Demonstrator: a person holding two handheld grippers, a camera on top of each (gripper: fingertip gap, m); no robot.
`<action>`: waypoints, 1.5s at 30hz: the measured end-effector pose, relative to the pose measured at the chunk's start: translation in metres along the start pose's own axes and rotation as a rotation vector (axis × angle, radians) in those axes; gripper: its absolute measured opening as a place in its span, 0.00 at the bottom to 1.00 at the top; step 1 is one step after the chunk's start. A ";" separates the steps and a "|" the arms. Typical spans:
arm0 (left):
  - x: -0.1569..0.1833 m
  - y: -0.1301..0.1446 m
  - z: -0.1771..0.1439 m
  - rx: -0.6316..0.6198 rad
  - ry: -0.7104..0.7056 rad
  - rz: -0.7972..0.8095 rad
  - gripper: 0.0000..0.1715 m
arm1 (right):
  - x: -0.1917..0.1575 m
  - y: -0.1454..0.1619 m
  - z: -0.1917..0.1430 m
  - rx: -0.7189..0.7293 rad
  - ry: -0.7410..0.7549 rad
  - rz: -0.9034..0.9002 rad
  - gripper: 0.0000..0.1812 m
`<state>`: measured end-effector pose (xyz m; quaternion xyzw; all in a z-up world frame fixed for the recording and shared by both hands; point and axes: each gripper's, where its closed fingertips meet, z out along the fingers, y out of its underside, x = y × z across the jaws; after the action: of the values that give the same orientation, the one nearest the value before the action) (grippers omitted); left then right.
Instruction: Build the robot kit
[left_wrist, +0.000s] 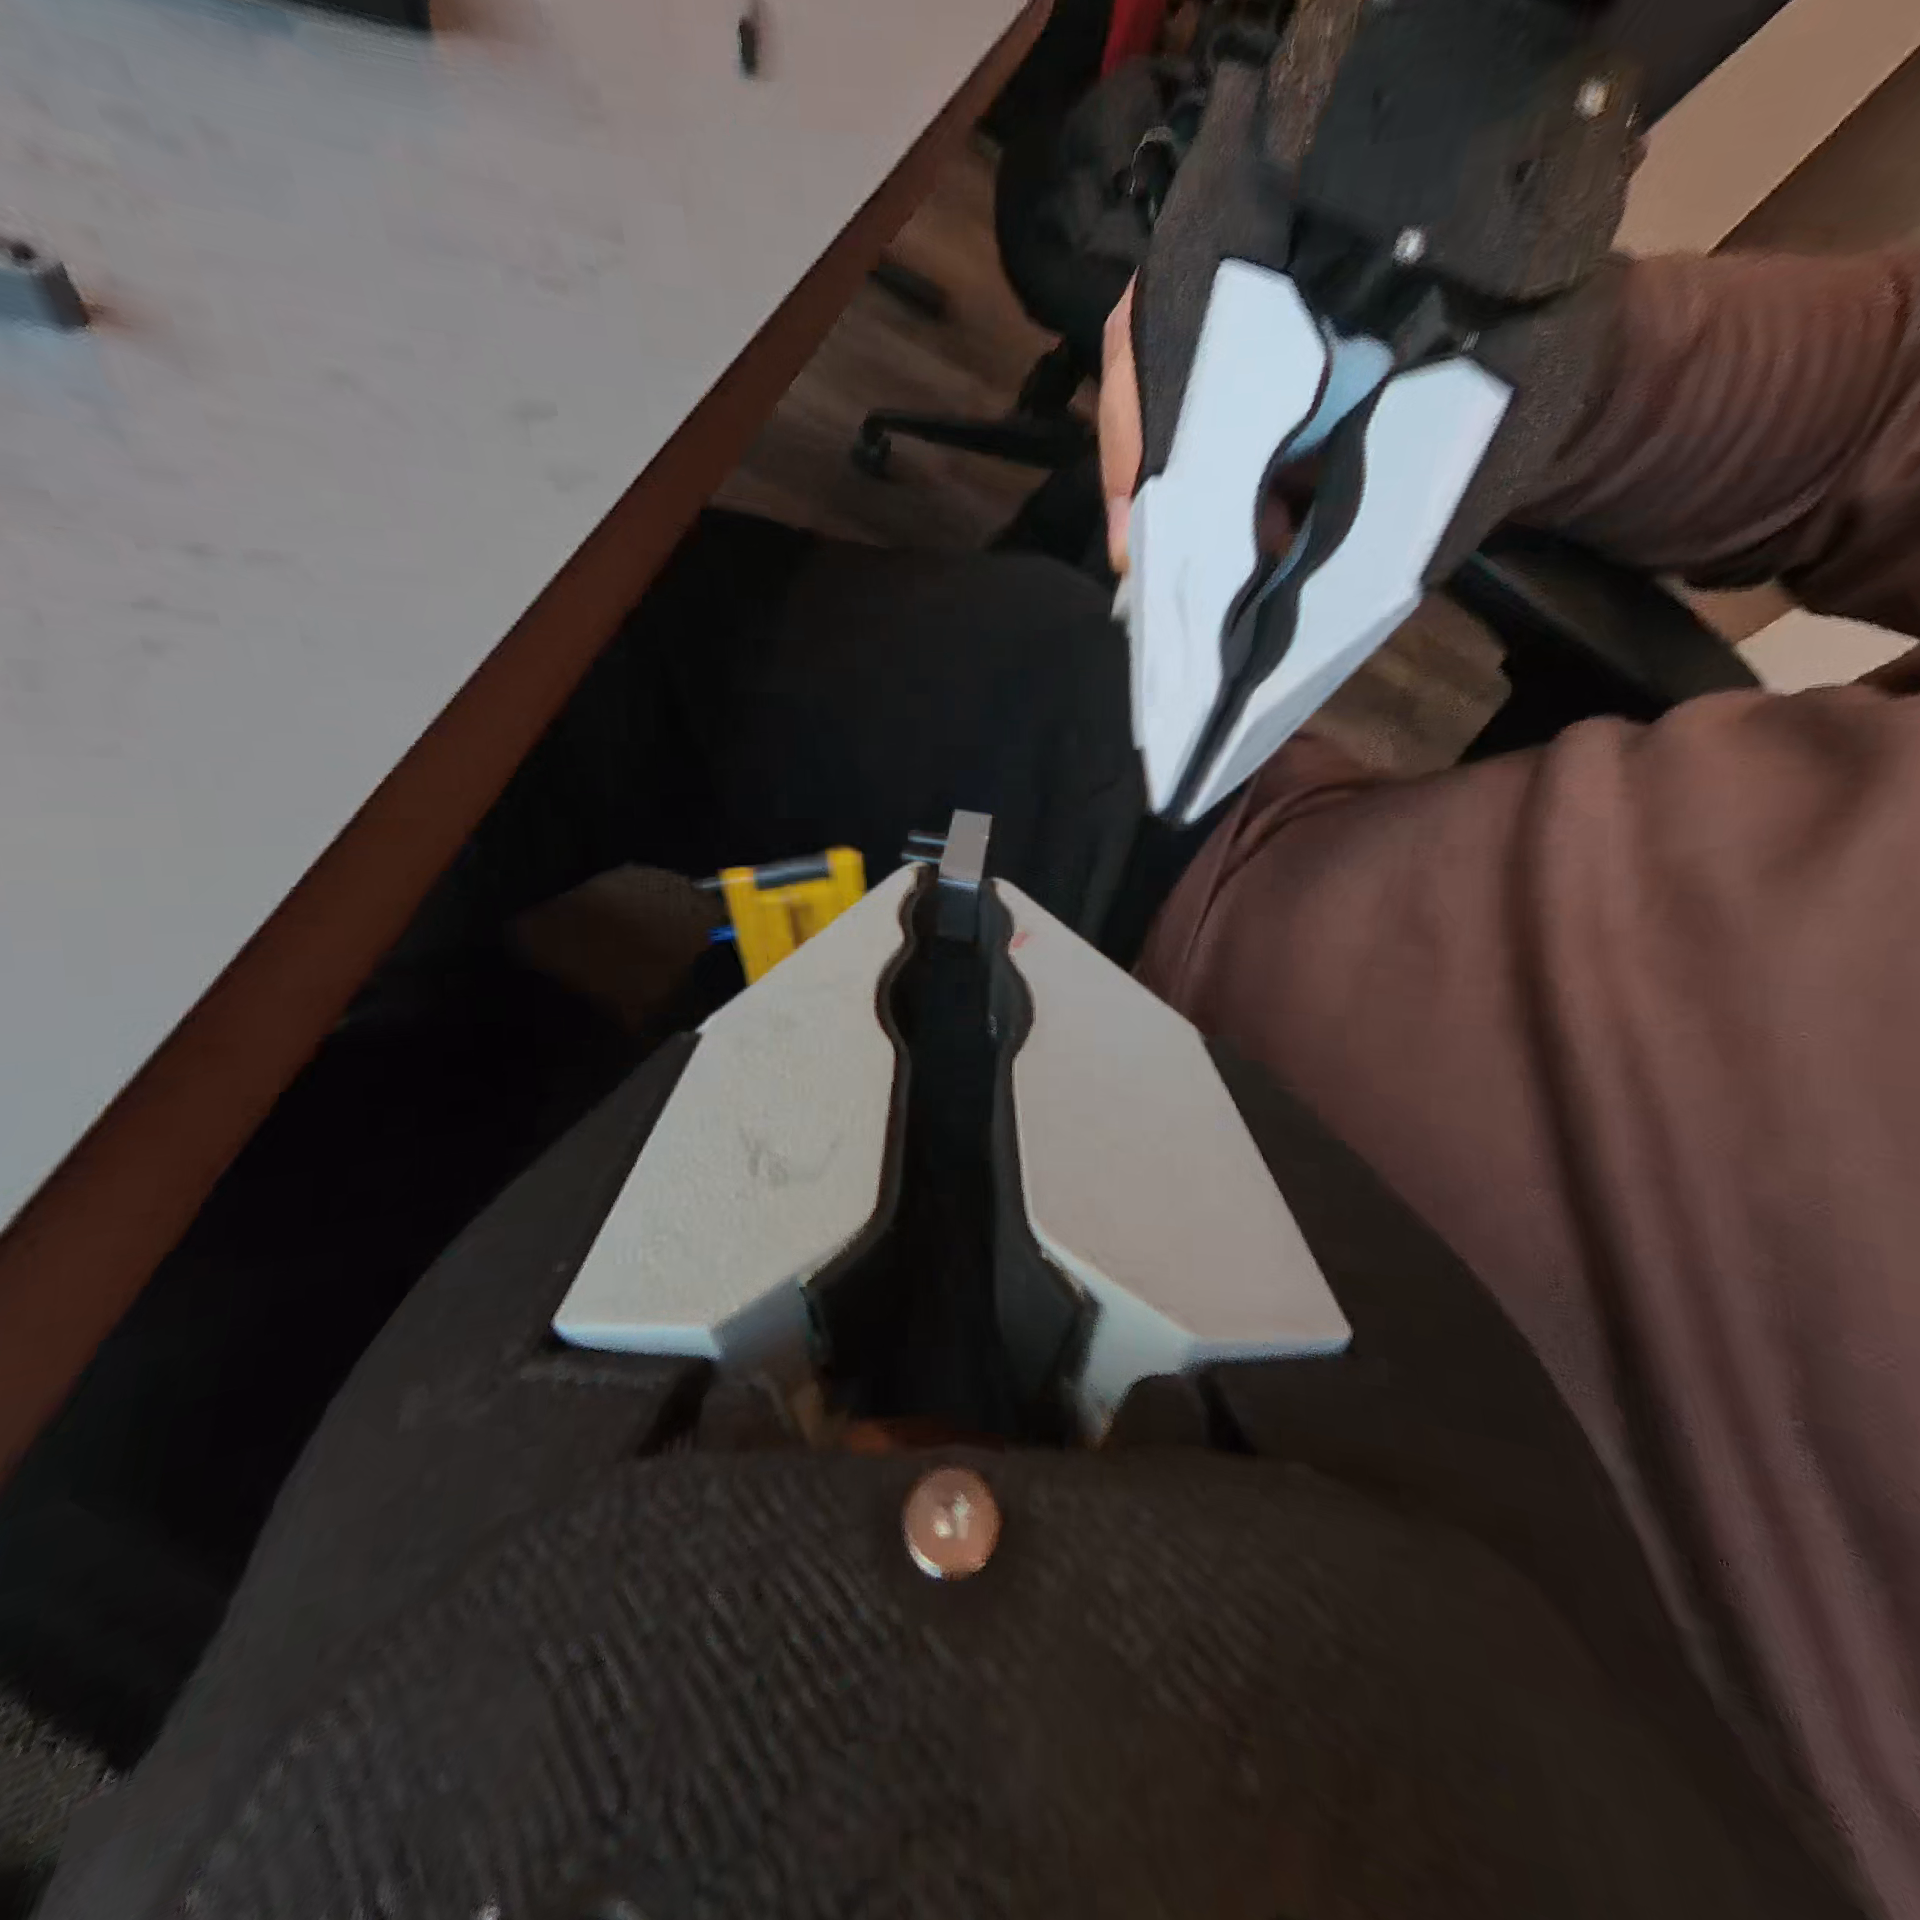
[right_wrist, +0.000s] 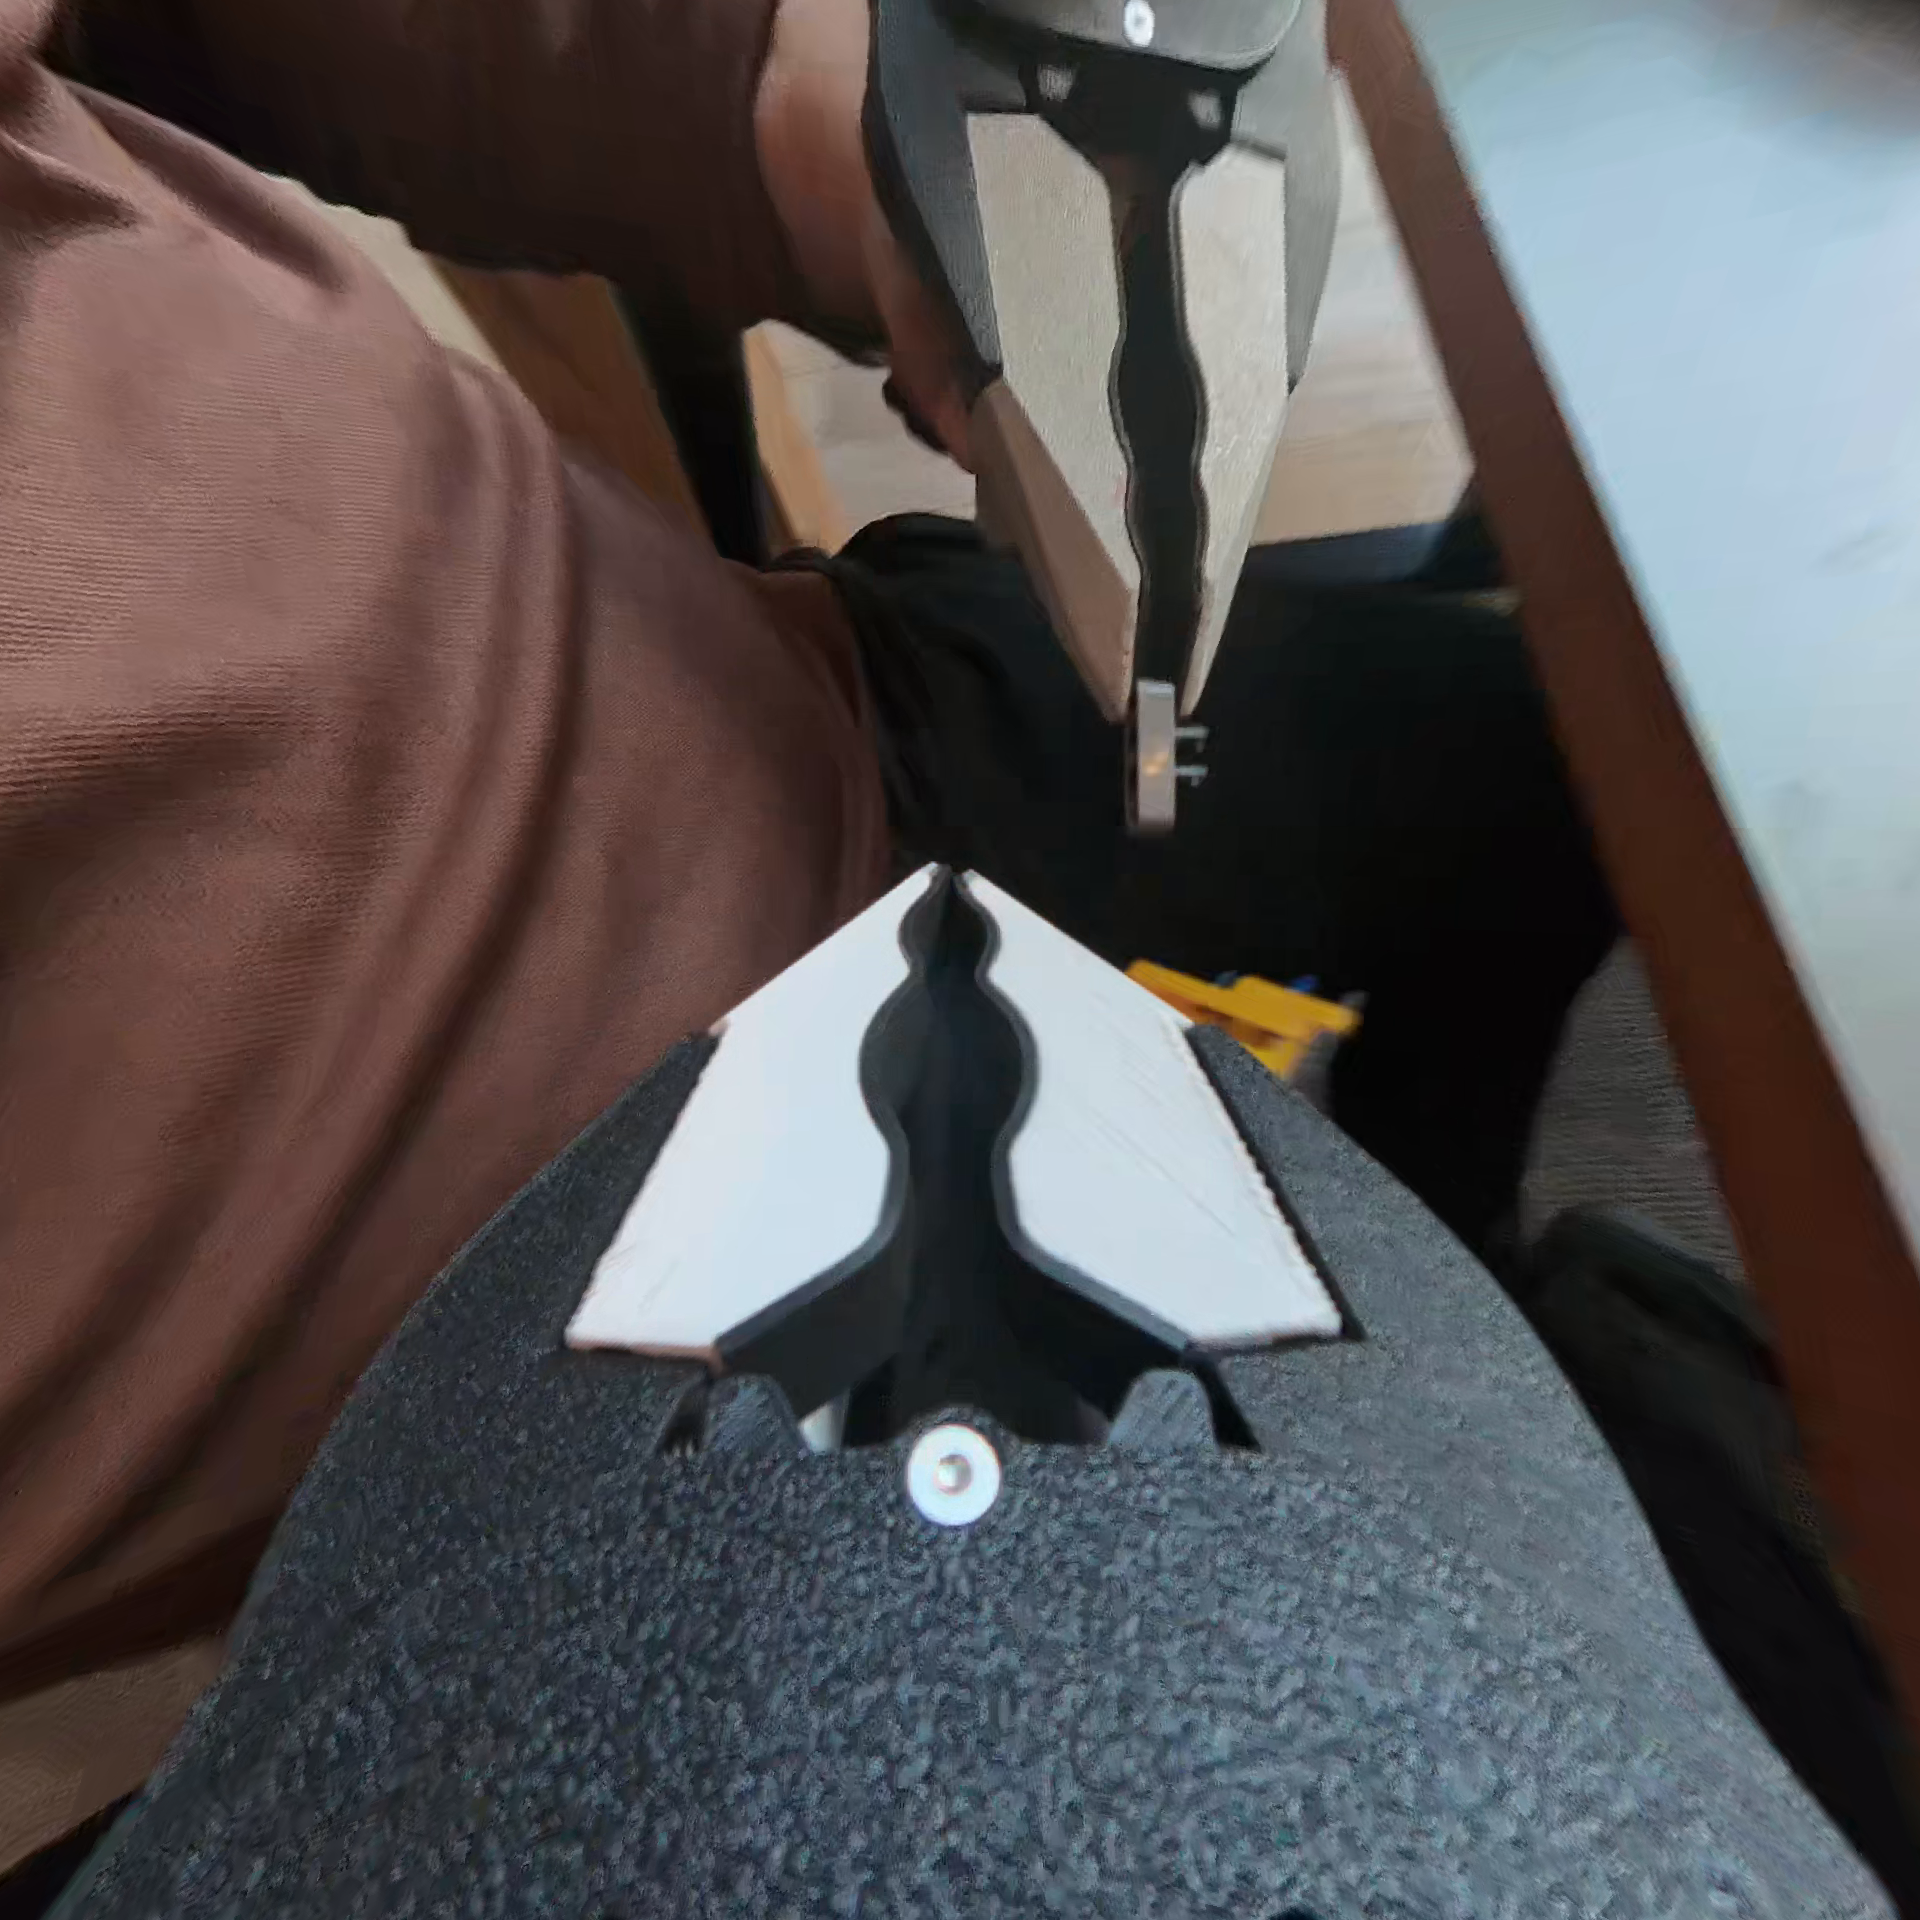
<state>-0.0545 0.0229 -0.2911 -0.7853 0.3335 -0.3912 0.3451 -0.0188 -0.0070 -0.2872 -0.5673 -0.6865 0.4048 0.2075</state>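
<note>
An office, by the look of it: a pale desk (left_wrist: 312, 436) with a brown edge, and a wheeled office chair base (left_wrist: 966, 431) on carpet.

the left gripper (left_wrist: 951, 883) is made of rough black plastic, with smooth matt white plastic fingers (left_wrist: 790, 1122). a small grey metal part (left_wrist: 961, 868) with a dull shine is pinched at the tips. the right gripper (right_wrist: 951, 878) is made of bumpy, grainy black plastic, and a shiny metal screw (right_wrist: 953, 1488) is set in it. a soft brown cloth sleeve (right_wrist: 312, 779) is seen. the table (left_wrist: 312, 416) looks smooth and pale, with a dark brown wood edge. a glossy yellow plastic piece (left_wrist: 790, 904) is seen below.
</note>
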 end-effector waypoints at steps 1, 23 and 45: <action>-0.001 0.009 0.000 -0.038 0.001 -0.013 0.03 | 0.000 0.007 -0.003 -0.016 -0.041 0.052 0.00; -0.004 0.084 0.016 -0.435 -0.051 0.155 0.03 | 0.049 0.012 -0.052 0.038 0.273 -0.040 0.03; -0.016 0.047 -0.004 -0.200 -0.307 0.243 0.03 | 0.151 -0.033 -0.136 0.325 0.783 0.029 0.15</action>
<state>-0.0779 0.0091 -0.3336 -0.8200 0.4065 -0.1876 0.3566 0.0217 0.1789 -0.2074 -0.6477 -0.4750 0.2647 0.5337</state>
